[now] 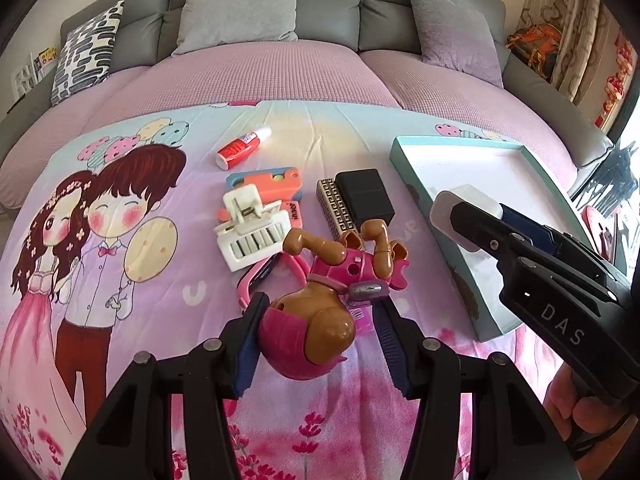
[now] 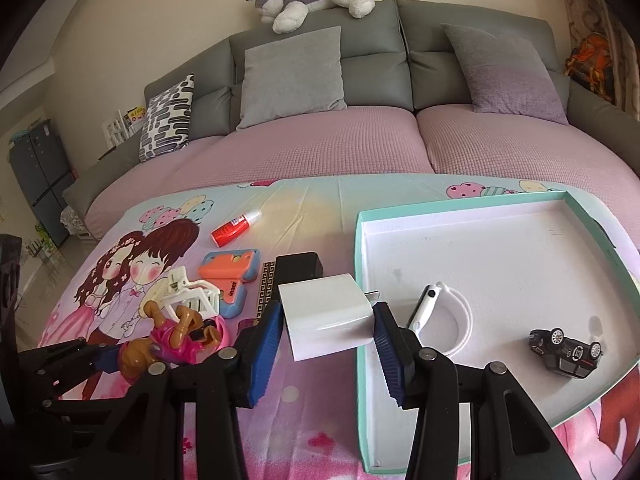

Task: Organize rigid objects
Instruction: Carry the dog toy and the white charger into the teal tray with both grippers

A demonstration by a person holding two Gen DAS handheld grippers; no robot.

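A: What colours is the toy dog?
B: Tan-brown body, hot-pink outfit. The charger is plain white.
A: And the tray?
B: Teal rim, white inside, with a black toy car and a white watch.
A: The cloth?
B: Lilac and pink, printed with a cartoon couple, balloons and flowers.
A: The glue bottle?
B: Red with a white cap.
A: The sofa?
B: Grey, with a pink waffle cover.

"DAS" on the right hand-held gripper, letters, possibly "maer", on the orange tag
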